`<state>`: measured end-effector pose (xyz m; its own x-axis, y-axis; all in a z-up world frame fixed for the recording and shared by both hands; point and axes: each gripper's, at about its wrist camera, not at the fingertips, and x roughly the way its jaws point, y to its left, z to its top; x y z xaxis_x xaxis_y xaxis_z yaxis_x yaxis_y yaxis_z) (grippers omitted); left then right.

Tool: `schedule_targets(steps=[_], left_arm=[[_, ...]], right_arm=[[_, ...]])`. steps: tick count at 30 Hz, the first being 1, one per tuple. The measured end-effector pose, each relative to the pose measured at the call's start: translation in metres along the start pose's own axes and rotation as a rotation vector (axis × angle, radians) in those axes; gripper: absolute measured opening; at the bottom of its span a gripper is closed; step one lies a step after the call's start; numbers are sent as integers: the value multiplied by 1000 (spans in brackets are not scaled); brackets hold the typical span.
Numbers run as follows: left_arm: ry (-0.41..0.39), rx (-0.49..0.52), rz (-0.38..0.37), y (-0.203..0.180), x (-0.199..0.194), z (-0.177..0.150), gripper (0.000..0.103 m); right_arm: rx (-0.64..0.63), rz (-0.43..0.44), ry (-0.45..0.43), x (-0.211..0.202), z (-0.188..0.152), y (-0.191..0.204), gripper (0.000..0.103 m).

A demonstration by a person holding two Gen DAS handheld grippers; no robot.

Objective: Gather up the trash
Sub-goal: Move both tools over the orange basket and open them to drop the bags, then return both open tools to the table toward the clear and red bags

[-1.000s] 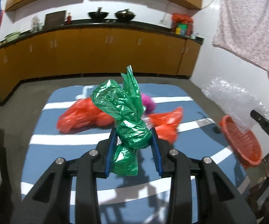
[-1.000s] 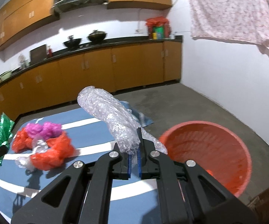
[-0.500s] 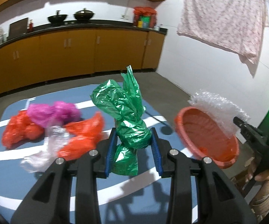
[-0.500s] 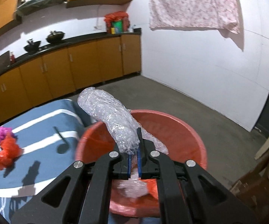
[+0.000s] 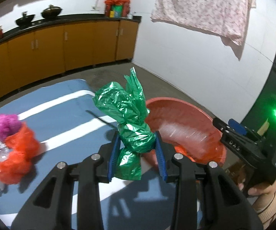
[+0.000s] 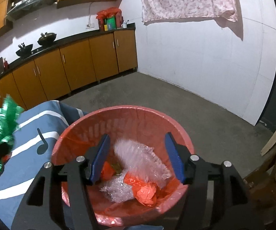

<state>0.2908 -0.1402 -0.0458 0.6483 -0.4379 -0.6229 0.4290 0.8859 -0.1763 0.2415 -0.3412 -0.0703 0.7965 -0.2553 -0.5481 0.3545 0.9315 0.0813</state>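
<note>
My left gripper point(image 5: 137, 153) is shut on a crumpled green plastic bag point(image 5: 126, 113) and holds it above the blue striped table, left of the red basket point(image 5: 184, 111). My right gripper point(image 6: 137, 157) is open above the red basket point(image 6: 76, 130). A clear bubble-wrap piece point(image 6: 141, 159) is blurred inside the basket, below the open jaws, on orange bags point(image 6: 145, 191) and more bubble wrap. The green bag also shows at the left in the right wrist view point(image 6: 3, 118). The right gripper shows in the left wrist view point(image 5: 228, 126).
Orange bags point(image 5: 17, 153), a pink bag point(image 5: 2, 124) and clear plastic lie on the blue striped table point(image 5: 61, 118) at the left. Wooden kitchen cabinets point(image 6: 76, 67) line the back wall. A cloth point(image 6: 186, 0) hangs on the white wall. Wooden furniture point(image 6: 268, 172) stands at the right.
My right gripper has opened and let go of the bubble wrap, which has dropped into the basket. My left gripper has moved right toward the basket with the green bag.
</note>
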Motion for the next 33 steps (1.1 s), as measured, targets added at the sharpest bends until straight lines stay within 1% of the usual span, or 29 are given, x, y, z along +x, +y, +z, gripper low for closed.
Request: schedule_targets(steps=[7,12,14,16,19,21,24,26,28,31,33], left_arm=[[55,40,-79,-36,43,1,36],[77,89,-109,-60,68,1,37],[88,100,-118,-66,76,2,41],[88,91,-121,-68,81,4,59],[86,62,-125,-62,79,4,64],[83,53,-114,-57,76,3,64],[55,40,-79,-43,61,0,64],[32,36,-48,-37,49,-1,67],[2,34,-13,-26,33,-5,71],[-46,34,65,1,2,-17,74],[-64,20,113,19,-17,-25,74]], right_arm=[[45,-44,-23,-5,5,-33,60],[64,-80,-20,-3,5,-51,60],[70,-90,-16,-3,4,-55,60],[72,-96,-14,-3,3,-58,60],[72,-101,-11,-4,1,-60,60],[74,-96,-8,-5,0,-58,60],[66,-79,-9,-7,0,-53,60],[53,-62,-11,-10,0,-45,60],[43,-36,-14,-14,-1,-33,60],[25,6,-12,-19,-2,-14,60],[-1,39,-11,-22,-3,4,60]])
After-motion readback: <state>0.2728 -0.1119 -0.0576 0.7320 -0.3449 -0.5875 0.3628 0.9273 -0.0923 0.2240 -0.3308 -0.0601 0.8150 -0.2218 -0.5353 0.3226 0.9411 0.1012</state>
